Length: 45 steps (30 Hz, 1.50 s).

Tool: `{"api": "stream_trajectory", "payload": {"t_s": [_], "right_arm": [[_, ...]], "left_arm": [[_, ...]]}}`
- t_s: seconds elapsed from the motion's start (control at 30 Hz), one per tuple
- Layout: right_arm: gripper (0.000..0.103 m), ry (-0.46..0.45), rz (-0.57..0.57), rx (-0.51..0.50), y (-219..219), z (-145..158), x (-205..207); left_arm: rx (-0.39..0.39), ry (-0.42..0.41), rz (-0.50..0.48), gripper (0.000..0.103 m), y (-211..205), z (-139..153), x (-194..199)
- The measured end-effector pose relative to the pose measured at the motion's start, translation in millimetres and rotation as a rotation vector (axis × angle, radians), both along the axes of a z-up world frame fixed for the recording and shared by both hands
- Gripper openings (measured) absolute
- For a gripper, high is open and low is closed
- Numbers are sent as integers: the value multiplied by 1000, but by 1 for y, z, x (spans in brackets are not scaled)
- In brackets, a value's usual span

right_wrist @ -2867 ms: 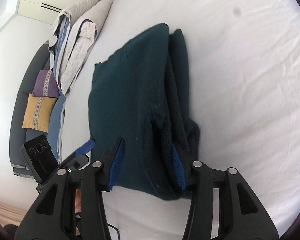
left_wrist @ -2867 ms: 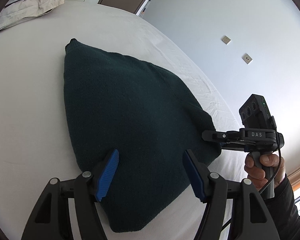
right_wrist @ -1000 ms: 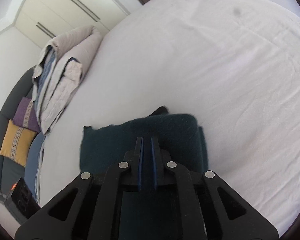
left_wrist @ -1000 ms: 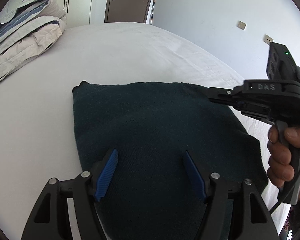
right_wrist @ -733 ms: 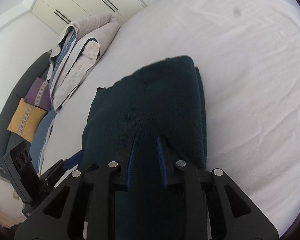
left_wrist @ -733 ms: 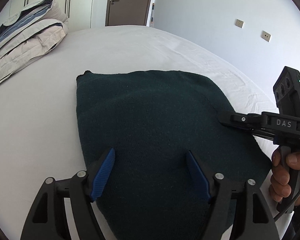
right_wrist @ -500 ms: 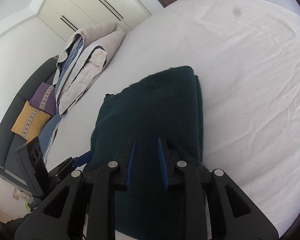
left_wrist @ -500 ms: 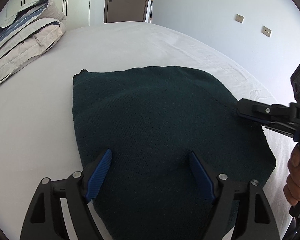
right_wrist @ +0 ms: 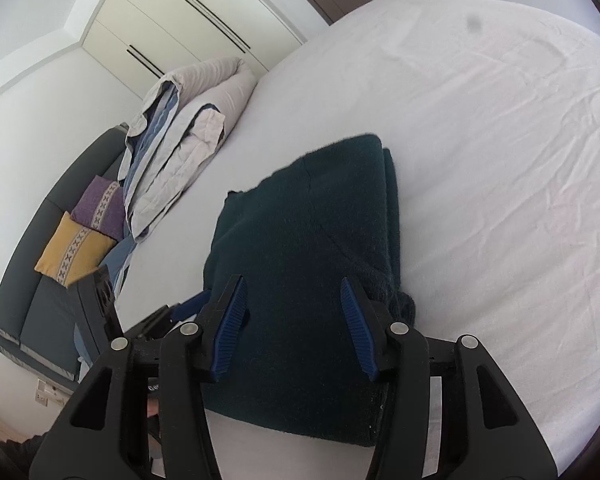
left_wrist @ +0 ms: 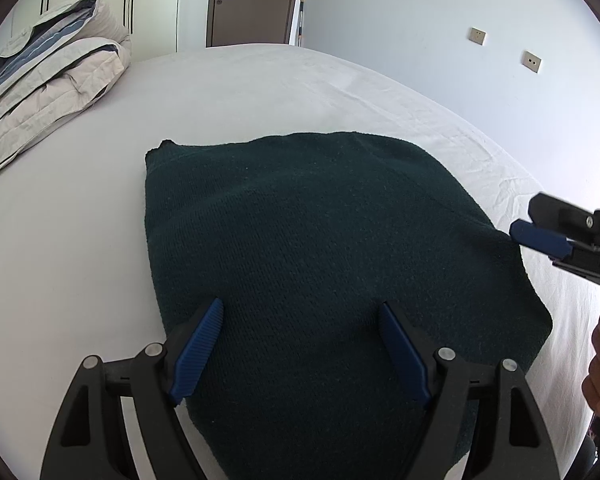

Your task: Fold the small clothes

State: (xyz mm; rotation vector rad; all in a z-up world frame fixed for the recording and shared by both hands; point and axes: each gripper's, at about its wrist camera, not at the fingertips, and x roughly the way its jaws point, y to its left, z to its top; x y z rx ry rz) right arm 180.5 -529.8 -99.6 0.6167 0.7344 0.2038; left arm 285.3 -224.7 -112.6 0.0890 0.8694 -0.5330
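The dark green knitted garment lies folded flat on the white-sheeted bed, its stacked layers showing along the right edge. The left claw is spread wide, holding nothing, poised over the garment's near edge. The right claw is likewise parted and empty above the near right corner; contact with the knit cannot be confirmed. Bare sheet surrounds the garment. A folded beige quilt lies at the bed's far side.
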Motion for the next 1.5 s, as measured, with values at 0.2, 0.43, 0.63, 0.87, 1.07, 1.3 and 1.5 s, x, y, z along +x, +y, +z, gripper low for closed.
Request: {"api": "stream_trajectory", "payload": {"t_s": [0.2, 0.43, 0.63, 0.87, 1.07, 1.3, 1.5], "right_arm": [[69, 47, -81, -52, -31, 6, 9], [70, 234, -14, -6, -38, -36, 43], [69, 253, 51, -22, -23, -44, 61], [30, 341, 106, -169, 3, -46, 85], [22, 326, 148, -727, 89, -27, 88], [20, 235, 163, -734, 133, 14, 55], [20, 146, 210, -711, 190, 45, -2]], "left_arm": [[-109, -36, 107, 81, 39, 33, -15], [-223, 172, 215, 87, 83, 7, 16], [-306, 344, 175, 87, 68, -18, 41], [-226, 382, 155, 59, 47, -16, 54], [-36, 260, 140, 41, 21, 8, 36], [5, 152, 131, 37, 44, 56, -15], [21, 97, 112, 37, 95, 88, -78]]}}
